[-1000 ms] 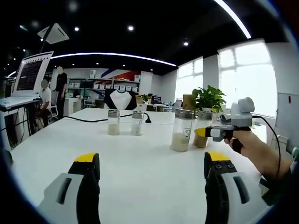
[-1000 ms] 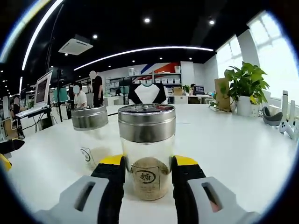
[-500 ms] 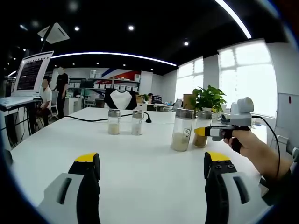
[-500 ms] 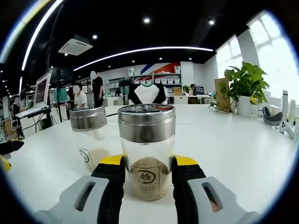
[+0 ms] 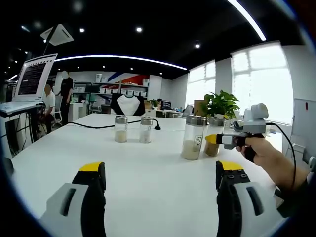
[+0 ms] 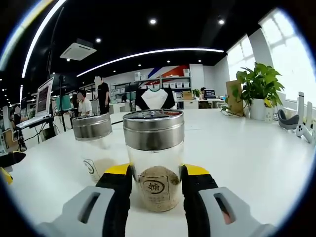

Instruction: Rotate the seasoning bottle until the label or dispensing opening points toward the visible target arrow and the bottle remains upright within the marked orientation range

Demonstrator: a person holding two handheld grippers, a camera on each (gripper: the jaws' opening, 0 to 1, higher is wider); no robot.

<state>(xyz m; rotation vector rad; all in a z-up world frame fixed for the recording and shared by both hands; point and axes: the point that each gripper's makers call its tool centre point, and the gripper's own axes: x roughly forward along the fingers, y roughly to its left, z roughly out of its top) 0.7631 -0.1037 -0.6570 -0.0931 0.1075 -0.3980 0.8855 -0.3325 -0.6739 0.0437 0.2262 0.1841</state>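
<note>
A clear glass seasoning bottle with a metal lid and brown powder stands upright on the white table. Its oval label faces the camera. My right gripper is shut on the seasoning bottle low down, one yellow-tipped jaw on each side. A second bottle with pale powder stands just behind it to the left. In the left gripper view the same bottles stand at mid-right, the brown bottle held by the right gripper in a person's hand. My left gripper is open above bare table, well short of them.
Two small shakers stand farther back on the table beside a black cable. A potted plant sits at the back right. A monitor and people stand at far left. White holders sit at the table's right edge.
The right gripper view has shifted slightly; the bottle stays clamped with its label facing the camera. The left gripper has not moved.
</note>
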